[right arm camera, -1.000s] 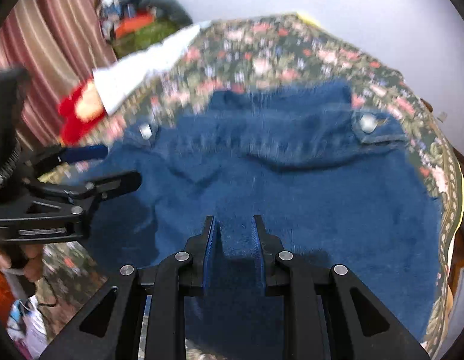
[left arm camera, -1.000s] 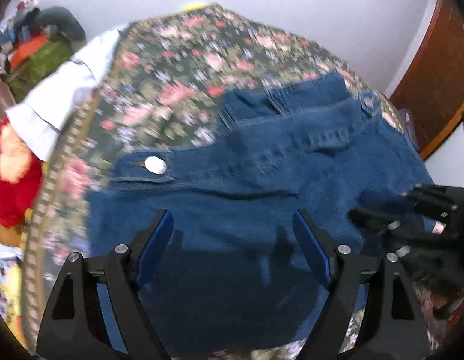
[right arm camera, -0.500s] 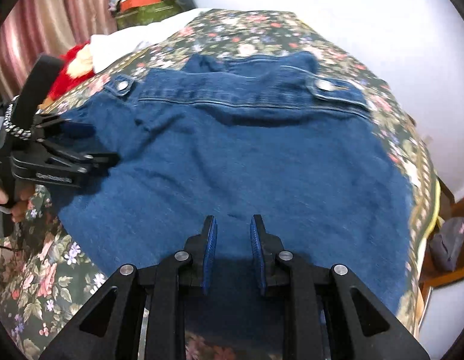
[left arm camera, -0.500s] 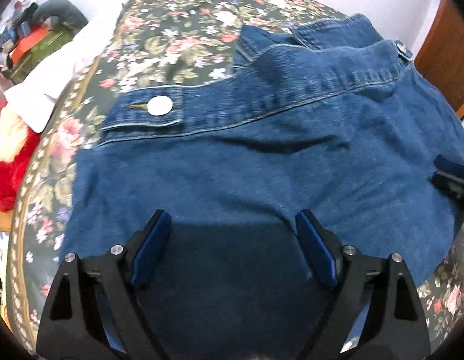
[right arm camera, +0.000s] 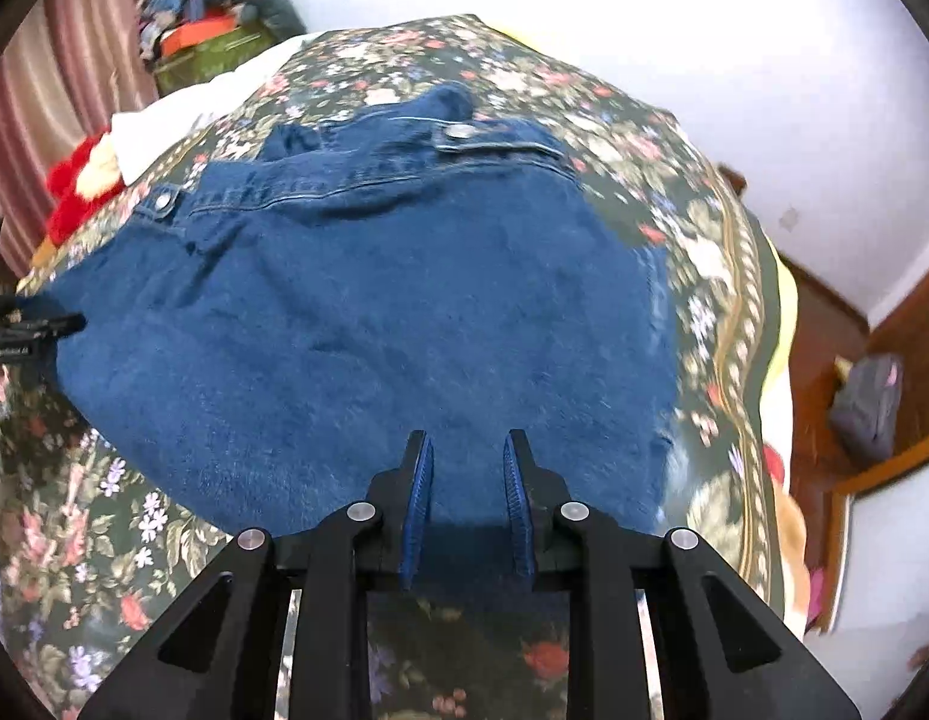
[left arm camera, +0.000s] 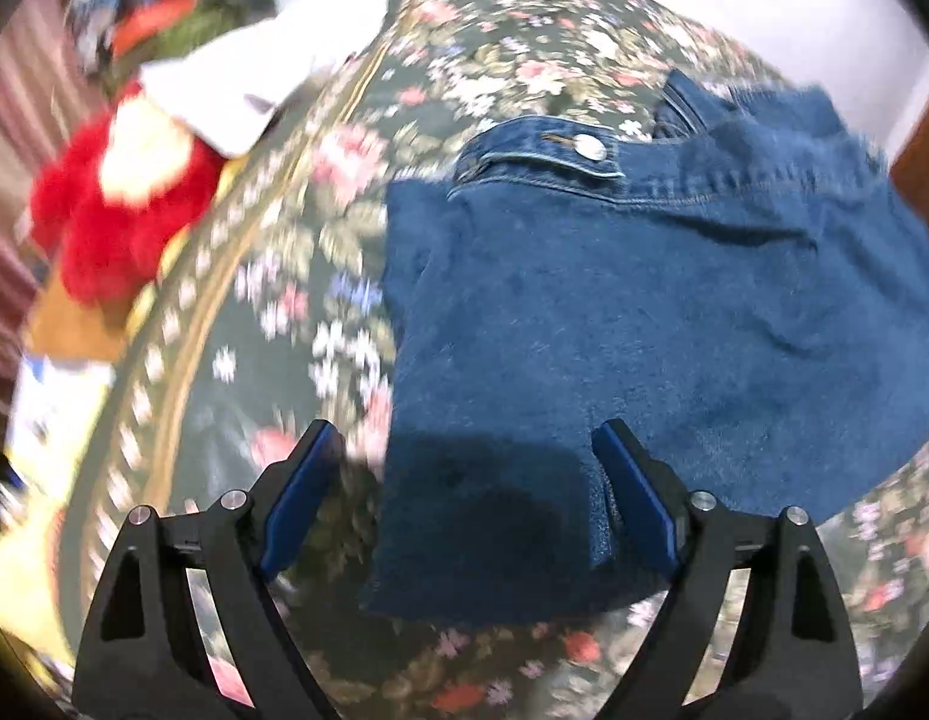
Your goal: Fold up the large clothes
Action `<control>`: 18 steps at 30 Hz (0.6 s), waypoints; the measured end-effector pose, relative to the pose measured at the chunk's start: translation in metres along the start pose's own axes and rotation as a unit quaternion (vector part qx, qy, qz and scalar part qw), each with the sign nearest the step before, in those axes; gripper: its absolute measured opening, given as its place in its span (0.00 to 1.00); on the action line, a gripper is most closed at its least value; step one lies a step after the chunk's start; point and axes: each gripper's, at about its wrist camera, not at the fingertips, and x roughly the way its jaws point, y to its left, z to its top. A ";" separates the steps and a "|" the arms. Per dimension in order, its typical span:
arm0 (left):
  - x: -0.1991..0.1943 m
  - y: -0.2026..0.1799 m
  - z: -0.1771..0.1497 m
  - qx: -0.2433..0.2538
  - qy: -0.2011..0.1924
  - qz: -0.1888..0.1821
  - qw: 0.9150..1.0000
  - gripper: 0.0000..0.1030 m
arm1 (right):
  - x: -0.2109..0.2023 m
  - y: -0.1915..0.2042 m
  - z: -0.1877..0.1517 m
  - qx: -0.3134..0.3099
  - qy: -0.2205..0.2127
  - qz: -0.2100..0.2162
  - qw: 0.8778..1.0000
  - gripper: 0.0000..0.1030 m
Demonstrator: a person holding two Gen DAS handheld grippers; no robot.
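On the bed [right arm camera: 722, 276], over its dark floral bedspread [left arm camera: 272, 276], a blue denim garment [right arm camera: 368, 312] lies spread flat, its waistband and two metal buttons [right arm camera: 461, 132] toward the far end and its near hem close to the bed's near edge. In the left wrist view the garment's left side edge runs down between the pads of the left tool [left arm camera: 464, 498], so one pad is over bare bedspread and the other over denim. This tool stands wide, gripping nothing. The right tool [right arm camera: 467, 498] is held narrow over the near hem, with denim showing in the slim gap between its pads; whether the pads actually pinch the cloth cannot be told. The left tool also shows at the left border of the right wrist view, at the garment's left corner.

Off the bed's far left corner lie a white folded cloth [left arm camera: 236, 90] and, just beside it, a red plush toy [left arm camera: 116, 210]. Behind them a heap of mixed items [right arm camera: 206, 36] sits against a striped curtain [right arm camera: 20, 120]. Past the bed's right edge, a grey bag [right arm camera: 866, 408] lies on wooden furniture. Nothing lies on top of the garment.
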 end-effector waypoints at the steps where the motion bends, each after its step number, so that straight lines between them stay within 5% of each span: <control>1: -0.002 0.005 -0.002 -0.019 0.000 -0.011 1.000 0.86 | -0.002 -0.001 -0.002 -0.001 0.002 -0.014 1.000 0.19; 8: -0.022 0.004 -0.014 -0.040 -0.018 -0.001 0.999 0.86 | -0.014 -0.020 -0.022 0.001 0.018 -0.053 0.998 0.20; 11: -0.040 0.010 -0.016 -0.048 -0.039 0.036 0.997 0.85 | -0.019 -0.026 -0.029 0.010 0.027 -0.072 0.997 0.20; 18: -0.081 0.025 -0.020 -0.090 -0.078 -0.006 0.993 0.85 | -0.049 -0.004 -0.019 -0.008 -0.025 -0.076 0.997 0.20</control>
